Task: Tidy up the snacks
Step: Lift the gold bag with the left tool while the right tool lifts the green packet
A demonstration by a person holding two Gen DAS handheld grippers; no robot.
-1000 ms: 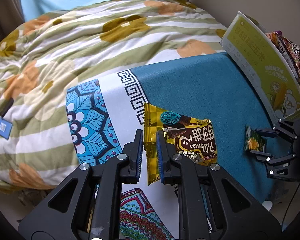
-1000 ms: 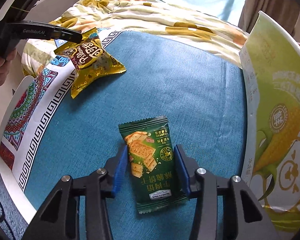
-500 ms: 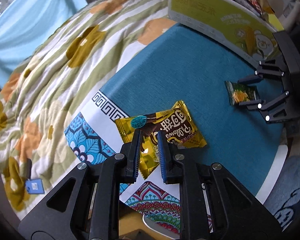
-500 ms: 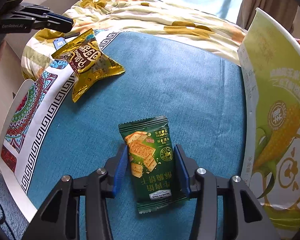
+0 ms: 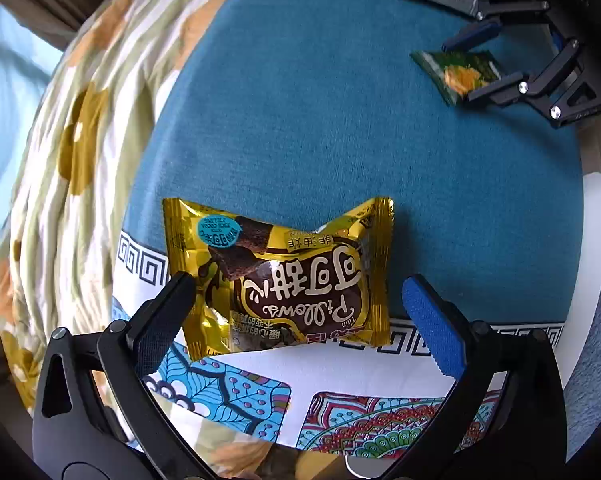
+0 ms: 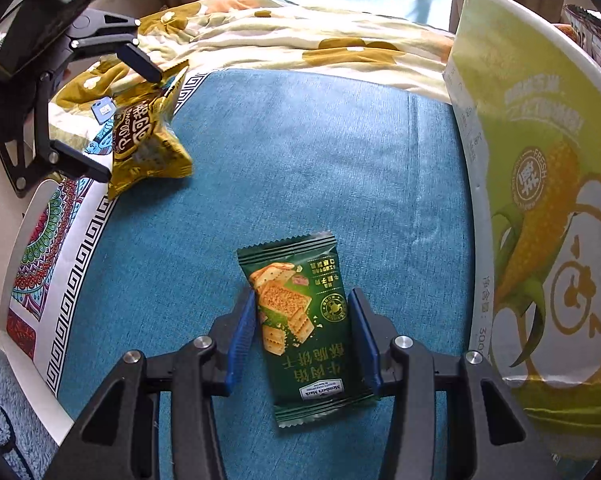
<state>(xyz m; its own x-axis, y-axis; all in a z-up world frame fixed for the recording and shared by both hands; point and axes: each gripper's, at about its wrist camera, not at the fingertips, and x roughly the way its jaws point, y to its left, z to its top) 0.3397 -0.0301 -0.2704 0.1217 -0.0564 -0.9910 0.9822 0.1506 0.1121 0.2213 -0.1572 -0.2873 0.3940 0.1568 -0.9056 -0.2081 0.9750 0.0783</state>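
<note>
A gold and brown snack packet (image 5: 284,280) lies on the blue cloth (image 5: 340,120) near its patterned border. My left gripper (image 5: 300,312) is open wide, one finger on each side of the packet, not gripping it. The same packet (image 6: 148,140) shows in the right wrist view between the left gripper's fingers (image 6: 140,60). A green cracker packet (image 6: 300,320) lies flat on the cloth between the open fingers of my right gripper (image 6: 302,336); the pads are close beside it. It also shows in the left wrist view (image 5: 460,74).
A tall yellow-green corn snack box (image 6: 540,200) stands along the right side of the cloth. A floral bedcover (image 6: 300,40) lies beyond the cloth. The cloth's patterned border (image 5: 340,412) runs along the near edge, with grey carpet (image 6: 4,400) below.
My left gripper has opened wide and let go of the gold packet, which now lies flat on the cloth. The left view has swung round. The right gripper has not moved.
</note>
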